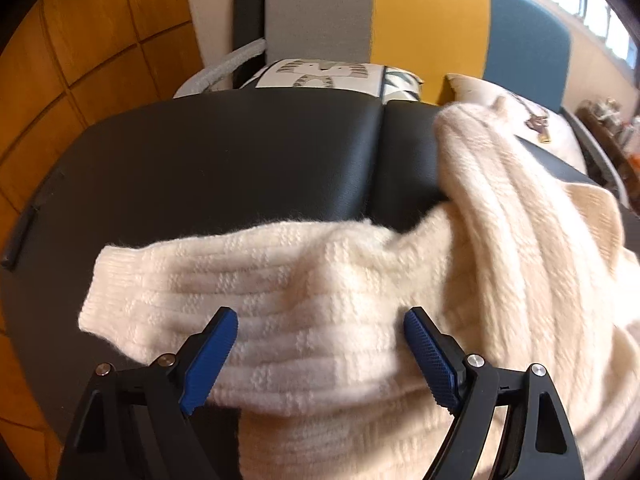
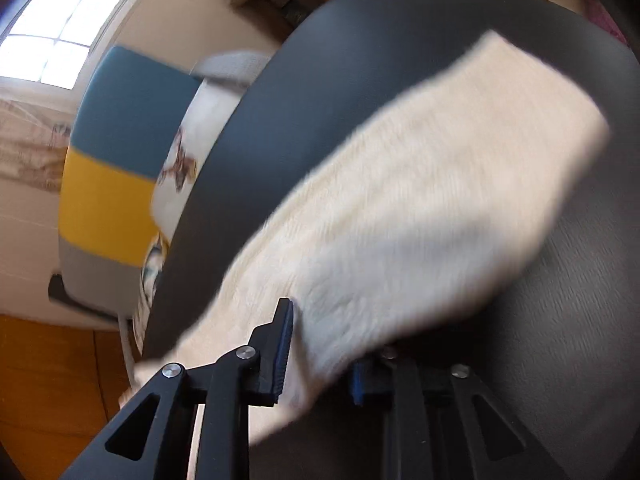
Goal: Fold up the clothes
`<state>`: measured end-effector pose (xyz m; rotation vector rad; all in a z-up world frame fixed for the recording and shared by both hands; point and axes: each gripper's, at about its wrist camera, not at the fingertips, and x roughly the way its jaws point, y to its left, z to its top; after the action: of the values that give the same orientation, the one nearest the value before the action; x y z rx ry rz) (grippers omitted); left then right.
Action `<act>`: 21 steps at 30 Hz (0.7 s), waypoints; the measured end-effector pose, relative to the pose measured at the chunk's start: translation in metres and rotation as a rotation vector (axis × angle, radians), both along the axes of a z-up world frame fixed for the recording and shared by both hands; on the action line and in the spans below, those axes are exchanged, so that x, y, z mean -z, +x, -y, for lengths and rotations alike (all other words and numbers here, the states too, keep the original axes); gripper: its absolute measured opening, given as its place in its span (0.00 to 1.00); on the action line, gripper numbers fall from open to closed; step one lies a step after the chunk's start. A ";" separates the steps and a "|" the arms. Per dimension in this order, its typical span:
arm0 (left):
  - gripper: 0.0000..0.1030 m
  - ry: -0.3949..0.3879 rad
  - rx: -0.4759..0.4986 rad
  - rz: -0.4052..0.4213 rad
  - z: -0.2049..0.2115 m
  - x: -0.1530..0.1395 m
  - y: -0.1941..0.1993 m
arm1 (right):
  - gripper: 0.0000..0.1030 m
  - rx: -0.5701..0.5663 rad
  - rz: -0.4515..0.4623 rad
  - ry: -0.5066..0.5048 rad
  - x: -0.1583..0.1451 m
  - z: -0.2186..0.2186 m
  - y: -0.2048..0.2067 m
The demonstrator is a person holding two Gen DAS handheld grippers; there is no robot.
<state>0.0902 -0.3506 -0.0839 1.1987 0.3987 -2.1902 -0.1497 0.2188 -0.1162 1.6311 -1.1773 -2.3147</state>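
**Sleeve laid across, other end of the sweater in a loosened grip: risks from here**

The left gripper (image 1: 320, 356) is seen spread wide, its blue ribbed pads (image 1: 210, 360) standing either side of the cream cable-knit sweater (image 1: 360, 300) without pressing it; nothing is held. The ribbed cuff (image 1: 108, 280) of the sleeve lies flat on the black leather-look seat surface (image 1: 240, 160), just beyond the pads.

The right gripper (image 2: 320, 352) is seen partly parted, with a band of the same cream knit (image 2: 400, 200) running between the jaws. Because the view is blurred, it cannot be told whether the cloth is pinched or merely draped there.

Several faults are judged possible. If the right jaws part further while the hand is in motion, the knit may be flung or dropped short, and the fold would land crooked. The fuzzy yarn may be snagged on the ribbed pads as the left gripper is withdrawn, so the placed sleeve could be dragged out of line. The slick seat may also let the heap slide toward its edge, beyond which the wooden floor (image 2: 60, 380) is visible.
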 end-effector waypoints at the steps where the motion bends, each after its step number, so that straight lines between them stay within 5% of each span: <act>1: 0.84 0.002 0.012 -0.011 -0.003 -0.002 0.003 | 0.25 -0.070 -0.017 0.032 -0.008 0.015 0.010; 4: 0.84 0.011 0.078 -0.044 -0.017 -0.009 0.007 | 0.25 -0.283 -0.075 0.130 -0.033 0.060 0.042; 9: 0.84 -0.052 0.181 0.004 -0.044 -0.010 0.009 | 0.25 -0.806 -0.316 0.093 -0.095 0.197 0.083; 14: 0.84 -0.003 0.291 -0.044 -0.054 -0.027 0.031 | 0.26 -1.342 -0.467 0.254 -0.120 0.316 0.128; 19: 0.88 0.052 0.492 -0.118 -0.078 -0.042 0.055 | 0.26 -1.535 -0.495 0.495 -0.098 0.348 0.142; 21: 0.89 0.050 0.569 -0.089 -0.093 -0.037 0.055 | 0.26 -1.587 -0.494 0.557 -0.087 0.355 0.141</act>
<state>0.1450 -0.2572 -0.0468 1.3681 0.1557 -2.7345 -0.0084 -0.1358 -0.0291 1.0937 0.7650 -1.6080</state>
